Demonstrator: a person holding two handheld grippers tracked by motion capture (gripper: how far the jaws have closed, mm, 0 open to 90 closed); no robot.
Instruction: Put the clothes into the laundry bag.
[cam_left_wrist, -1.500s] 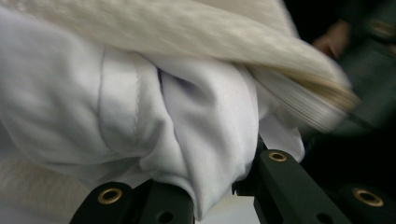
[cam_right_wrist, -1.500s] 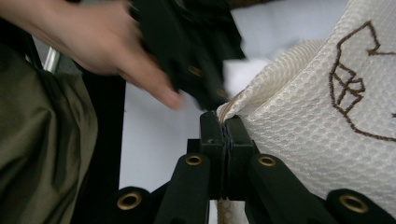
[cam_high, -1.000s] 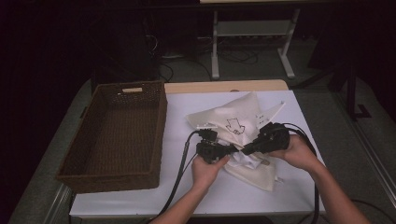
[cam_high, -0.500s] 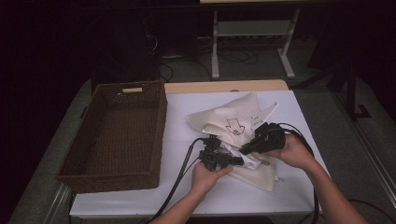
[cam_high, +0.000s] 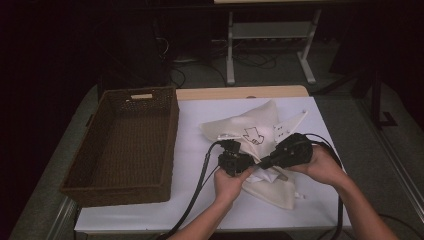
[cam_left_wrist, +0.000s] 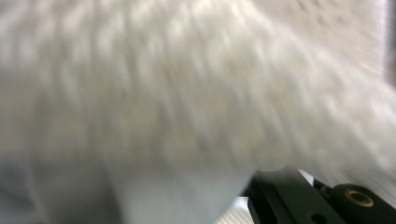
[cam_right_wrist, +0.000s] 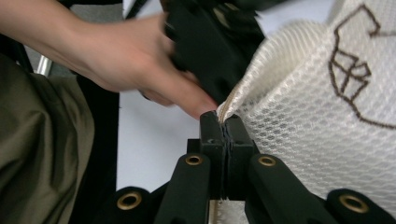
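Note:
A cream mesh bag (cam_high: 250, 127) with a dark stitched emblem lies crumpled on the white table (cam_high: 200, 210). My right gripper (cam_right_wrist: 226, 122) is shut on the bag's seamed edge (cam_right_wrist: 327, 140), pads pressed together on it. In the high view it (cam_high: 263, 163) points left from the person's right hand. My left gripper (cam_high: 247, 166) meets it tip to tip over the bag. Its jaws have just been closing, and blurred mesh (cam_left_wrist: 187, 93) lies right against its camera, with one black jaw at the lower right. The left hand (cam_right_wrist: 140, 60) and that gripper (cam_right_wrist: 210, 42) show close ahead in the right gripper view.
A dark brown wicker basket (cam_high: 171, 135) with nothing in it stands on the table's left half. A white strap (cam_high: 292, 122) pokes out at the bag's far right. Black cables (cam_high: 200, 185) trail off the front edge. A metal rack (cam_high: 270, 30) stands behind the table.
The left gripper has shifted right, closer to the right gripper's tip, and has closed on the mesh. The right gripper has risen slightly with the bag's edge still in it.

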